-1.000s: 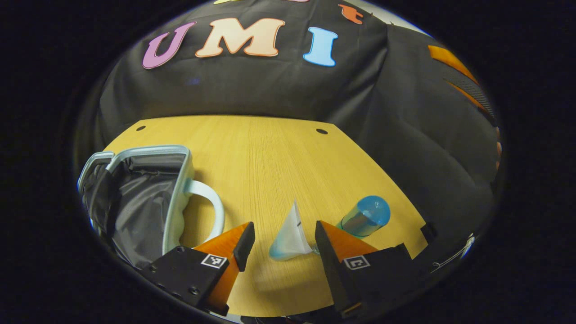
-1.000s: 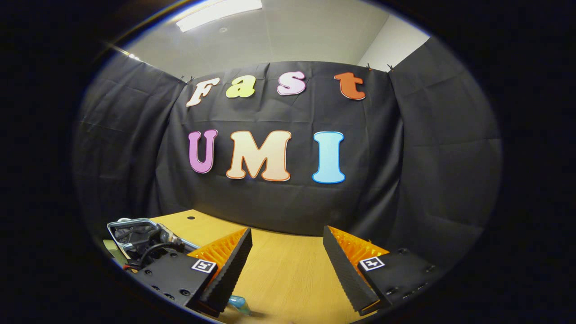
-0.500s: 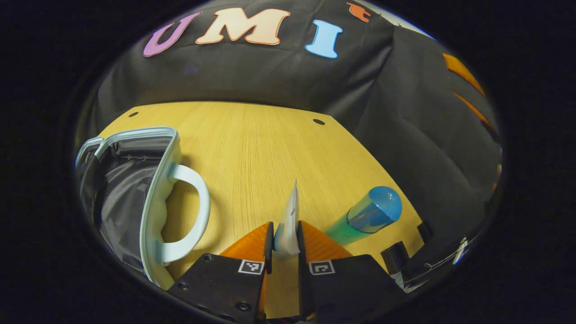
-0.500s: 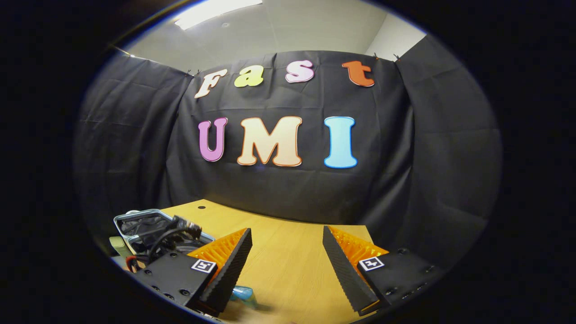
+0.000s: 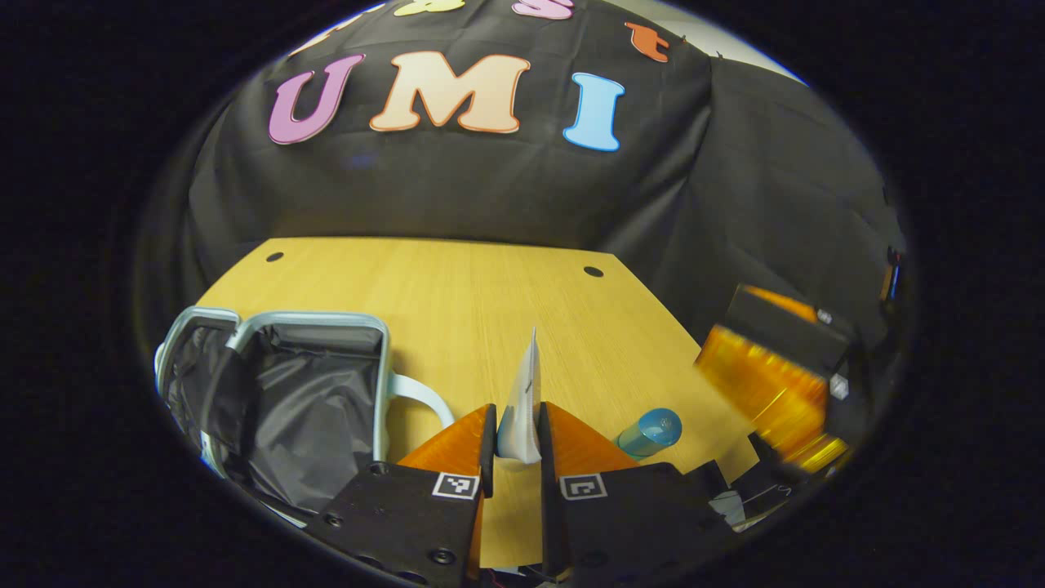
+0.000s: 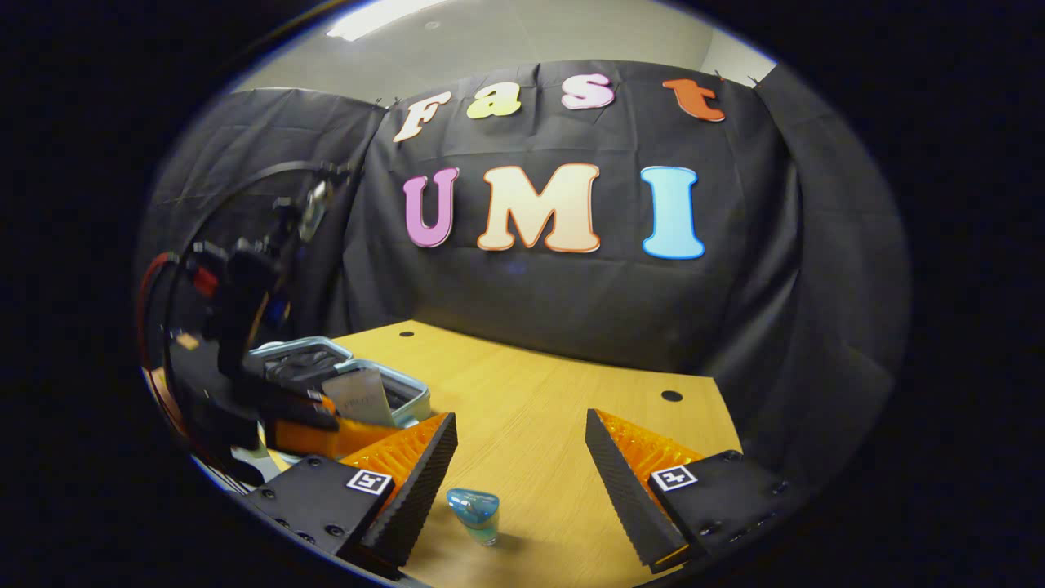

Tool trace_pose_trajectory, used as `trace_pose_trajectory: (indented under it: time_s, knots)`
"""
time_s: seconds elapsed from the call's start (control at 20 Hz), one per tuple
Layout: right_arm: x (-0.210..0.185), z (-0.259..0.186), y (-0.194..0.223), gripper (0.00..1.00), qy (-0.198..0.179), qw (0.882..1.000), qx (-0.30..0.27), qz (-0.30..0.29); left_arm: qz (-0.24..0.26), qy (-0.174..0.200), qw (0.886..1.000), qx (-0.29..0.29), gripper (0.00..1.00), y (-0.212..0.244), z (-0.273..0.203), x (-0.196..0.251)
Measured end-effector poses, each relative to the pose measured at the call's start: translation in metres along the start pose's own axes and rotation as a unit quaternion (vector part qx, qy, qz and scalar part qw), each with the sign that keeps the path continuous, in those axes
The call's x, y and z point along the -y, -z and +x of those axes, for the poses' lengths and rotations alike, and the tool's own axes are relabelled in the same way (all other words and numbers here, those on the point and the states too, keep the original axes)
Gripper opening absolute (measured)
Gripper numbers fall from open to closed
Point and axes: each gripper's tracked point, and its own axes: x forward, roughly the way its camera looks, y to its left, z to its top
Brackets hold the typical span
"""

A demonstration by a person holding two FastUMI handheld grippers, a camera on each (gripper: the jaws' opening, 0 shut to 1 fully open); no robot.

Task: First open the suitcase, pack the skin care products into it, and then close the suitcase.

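We have the tube pinched flat between the left gripper, clear of the table. The suitcase lies open just to our left, so we should swing over its black lining before we let go, low enough not to bounce. The right gripper stands wide above the bottle, which we judge comes next.

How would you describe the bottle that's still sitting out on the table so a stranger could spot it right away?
Start at the yellow wooden table, with the open pale-blue suitcase with grey lining towards one end. On bare wood apart from the suitcase stands a small clear green bottle with a rounded translucent blue cap. Unlike the flat white tube pinched in the left claw, nothing grips it.
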Motion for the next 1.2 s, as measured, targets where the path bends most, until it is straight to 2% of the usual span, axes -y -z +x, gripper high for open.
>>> trace_pose_trajectory:
  time_s: [0.25,0.5,0.6,0.65,0.7,0.75,0.85,1.05,1.2]
  knots:
    - [-0.016,0.008,0.055,0.98,-0.025,0.998,-0.050,-0.006,-0.013,-0.030,0.999,0.013,0.22,-0.014,-0.024,-0.023]
    - [-0.027,0.009,0.104,0.92,-0.040,0.995,-0.095,-0.012,-0.013,-0.064,0.998,0.009,0.21,-0.010,-0.043,-0.045]
    - [-0.032,0.009,0.119,0.88,-0.048,0.993,-0.107,-0.016,-0.016,-0.075,0.997,0.004,0.22,-0.007,-0.048,-0.052]
    - [-0.034,0.008,0.124,0.82,-0.053,0.992,-0.111,-0.015,-0.018,-0.079,0.997,0.002,0.21,-0.006,-0.051,-0.056]
    - [-0.035,0.009,0.126,0.78,-0.057,0.992,-0.112,-0.012,-0.019,-0.084,0.996,0.000,0.21,-0.004,-0.054,-0.059]
    - [-0.035,0.010,0.125,0.65,-0.057,0.992,-0.111,-0.009,-0.019,-0.089,0.996,-0.002,0.22,-0.002,-0.055,-0.063]
    - [-0.040,0.010,0.127,0.49,-0.070,0.991,-0.117,0.008,-0.017,-0.098,0.995,-0.010,0.22,0.004,-0.060,-0.072]
    - [-0.044,0.013,0.107,0.46,-0.073,0.989,-0.127,0.022,-0.019,-0.111,0.993,-0.031,0.21,0.017,-0.064,-0.096]
    - [-0.062,0.012,0.062,0.47,-0.086,0.989,-0.105,0.051,-0.002,-0.130,0.990,-0.056,0.21,0.024,-0.070,-0.125]
